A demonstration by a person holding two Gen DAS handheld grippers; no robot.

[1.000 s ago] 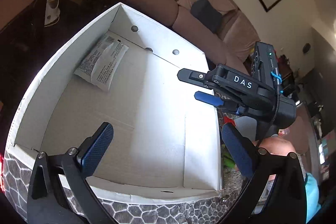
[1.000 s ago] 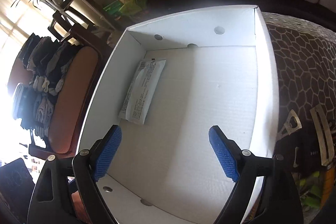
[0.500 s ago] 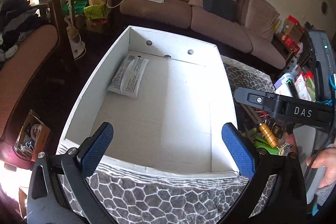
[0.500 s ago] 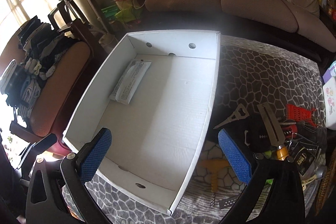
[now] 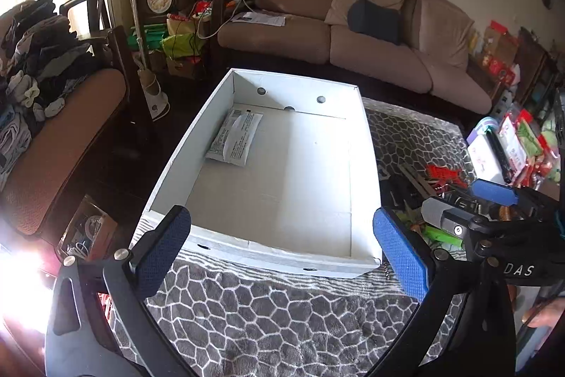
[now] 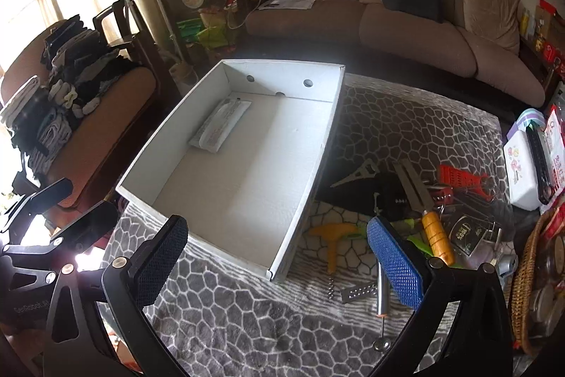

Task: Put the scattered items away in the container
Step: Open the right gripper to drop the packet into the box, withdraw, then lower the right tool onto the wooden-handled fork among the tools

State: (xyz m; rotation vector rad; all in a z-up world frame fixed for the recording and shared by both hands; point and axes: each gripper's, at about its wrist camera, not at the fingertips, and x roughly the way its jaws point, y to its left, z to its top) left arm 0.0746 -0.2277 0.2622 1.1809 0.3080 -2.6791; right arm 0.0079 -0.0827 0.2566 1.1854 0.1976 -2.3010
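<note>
One packet (image 5: 236, 139) lies in the white box (image 5: 363, 143) so far, flat against the far left corner; everything else I have to tidy sits in a heap on the patterned cloth (image 6: 247, 313) just to the right of the box. I hold both claws over the near edge with nothing between their pads: the left claw (image 5: 282, 249) is spread wide, and the right claw (image 6: 279, 257) has just been opening and now stands fully spread too.

Nearest my right claw is a yellow T-handled corkscrew (image 6: 333, 235), close beside the box wall. I judge it light and stiff; the plastic crossbar is the place to pinch, since the thin metal screw would slip. The wooden-handled scraper (image 6: 425, 214) looks heavier at its flat steel blade, so I would take it by the round handle, which may roll between the pads. The small metal grater (image 6: 358, 292) lies flat on soft cloth and will be awkward to get under. A red grater (image 6: 459, 177) and a flat grey bottle opener (image 6: 360, 172) lie farther back, partly tangled with wire pieces I cannot make out.
</note>
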